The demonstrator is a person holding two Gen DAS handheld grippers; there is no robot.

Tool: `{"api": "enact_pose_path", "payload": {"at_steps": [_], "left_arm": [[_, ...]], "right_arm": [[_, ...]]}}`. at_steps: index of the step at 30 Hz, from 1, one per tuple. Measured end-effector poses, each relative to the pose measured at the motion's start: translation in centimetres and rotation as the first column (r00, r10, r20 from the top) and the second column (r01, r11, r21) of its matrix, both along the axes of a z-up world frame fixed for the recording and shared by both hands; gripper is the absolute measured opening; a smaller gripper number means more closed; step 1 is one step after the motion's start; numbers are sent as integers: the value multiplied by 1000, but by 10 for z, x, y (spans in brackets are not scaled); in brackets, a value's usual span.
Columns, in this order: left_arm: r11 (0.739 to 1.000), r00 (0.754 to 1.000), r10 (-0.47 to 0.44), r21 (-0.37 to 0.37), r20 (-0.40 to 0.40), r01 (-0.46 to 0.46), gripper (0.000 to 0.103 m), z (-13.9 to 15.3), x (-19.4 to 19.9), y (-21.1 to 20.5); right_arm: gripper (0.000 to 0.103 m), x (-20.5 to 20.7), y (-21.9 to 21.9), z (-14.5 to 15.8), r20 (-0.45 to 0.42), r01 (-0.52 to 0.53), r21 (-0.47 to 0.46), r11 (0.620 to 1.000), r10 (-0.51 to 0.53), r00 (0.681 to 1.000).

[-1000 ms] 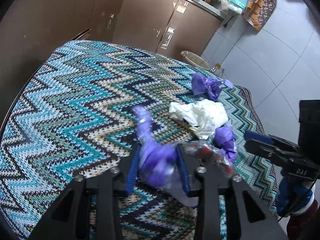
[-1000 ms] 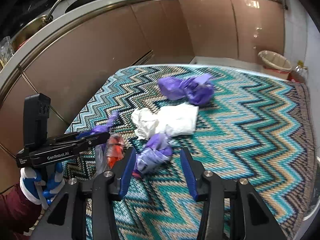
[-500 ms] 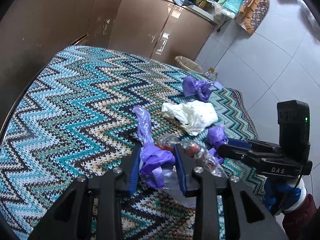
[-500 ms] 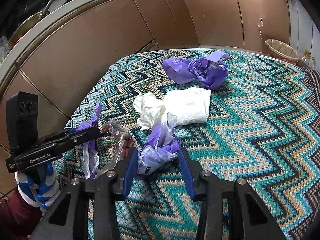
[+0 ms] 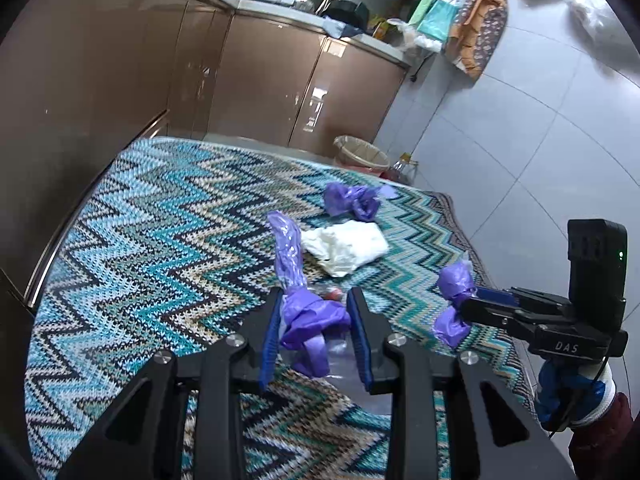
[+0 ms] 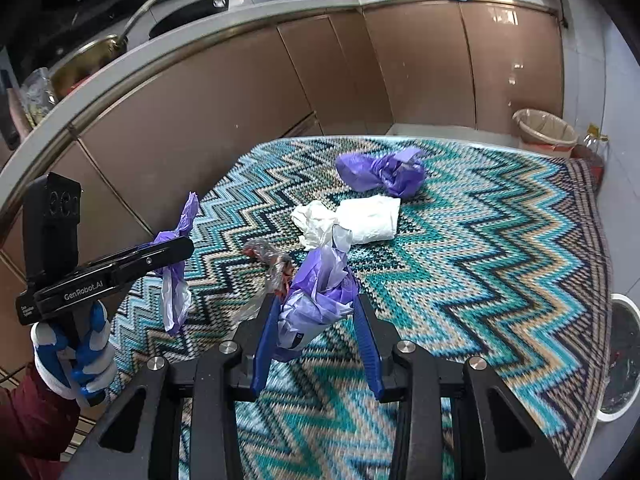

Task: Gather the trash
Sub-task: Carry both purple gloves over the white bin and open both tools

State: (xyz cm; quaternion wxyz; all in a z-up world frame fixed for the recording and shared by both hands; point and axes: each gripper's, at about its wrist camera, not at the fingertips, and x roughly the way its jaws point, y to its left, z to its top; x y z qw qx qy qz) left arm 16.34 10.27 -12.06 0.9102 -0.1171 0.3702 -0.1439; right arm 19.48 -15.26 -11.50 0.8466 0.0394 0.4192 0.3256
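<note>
A: Start big. What carries everything?

B: A worktop under a zigzag knitted cloth (image 6: pixel 500 264) in teal, tan and black. Its near edge is cut off by the bottom of both views. Brown cabinets (image 5: pixel 260 80) curve behind it, and a lined bin (image 6: pixel 546 128) stands on the floor past the far corner.

A: And the trash on the cloth?

B: A crumpled purple bag (image 6: pixel 384 170) lies farthest back, a white wad (image 6: pixel 360 222) just in front of it, the two touching or nearly so; I cannot tell which.

A: The left tongs?

B: The left tongs (image 5: pixel 314 336) are clamped on a long purple bag (image 5: pixel 304 312), its tail sticking up and its bulk bunched between the blue pads. A clear wrapper (image 6: pixel 268 264) with something red inside hangs behind it, mostly hidden; what it is I cannot make out.

A: The right?

B: The right tongs (image 6: pixel 316 320) are closing on a purple and white bag wad (image 6: pixel 320 288), pads pressing its sides, clear of the cloth. A blue-and-white gloved hand (image 6: pixel 76 354) grips the left tool's handle, a dark red sleeve cut off at the edge.
</note>
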Motion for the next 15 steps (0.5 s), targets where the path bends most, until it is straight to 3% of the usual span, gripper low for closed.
{"api": "enact_pose_path", "payload": {"at_steps": [15], "left_arm": [[996, 993, -71, 56, 95, 66, 30, 54, -39, -50]], "right_arm": [[35, -64, -60, 56, 150, 63, 110, 992, -80, 985]]}}
